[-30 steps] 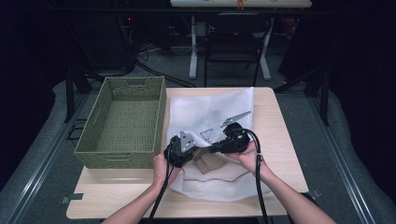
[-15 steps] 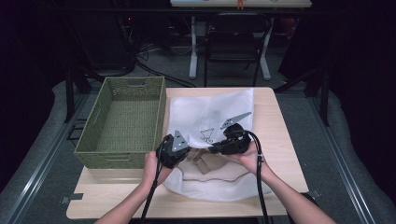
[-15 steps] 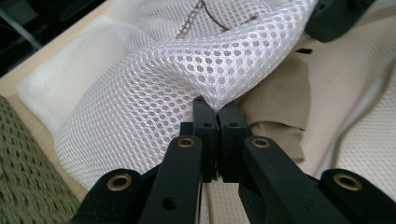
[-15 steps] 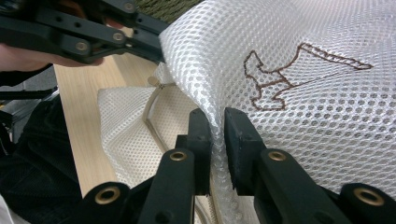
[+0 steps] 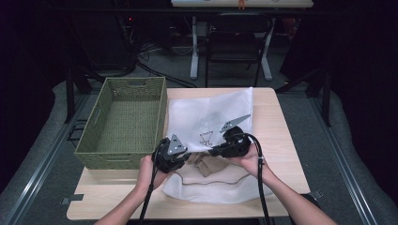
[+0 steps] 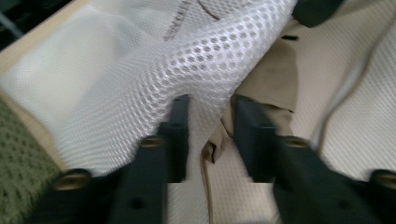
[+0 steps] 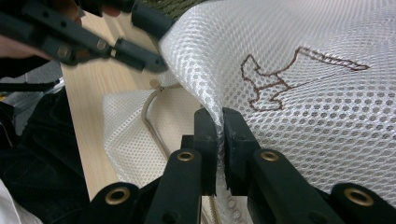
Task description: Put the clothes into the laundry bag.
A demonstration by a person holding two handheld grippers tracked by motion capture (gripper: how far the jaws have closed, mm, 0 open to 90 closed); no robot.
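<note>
A white mesh bag (image 5: 211, 115) lies on the wooden table (image 5: 281, 140), with beige cloth (image 5: 206, 165) showing at its near opening. My right gripper (image 7: 218, 116) is shut on the bag's raised mesh edge (image 7: 303, 116), close to a brown stitched figure (image 7: 280, 79). Seen from above, that gripper (image 5: 213, 151) sits right of the opening. My left gripper (image 6: 210, 116) has just been opening; its jaws stand apart and press on nothing. A fold of mesh (image 6: 201, 65) and the beige cloth (image 6: 275, 79) lie just past its tips. From above the left gripper (image 5: 187, 157) faces the right one.
A green woven basket (image 5: 136, 80) stands on the table's left half, right beside the bag. Bare wood runs along the near edge (image 5: 117, 206) and the right side. Cables trail from both grippers toward the person. A chair and table legs stand beyond the far edge.
My left gripper has shifted left, away from the right one, and its jaws have come apart. The right gripper holds the mesh edge in the same place.
</note>
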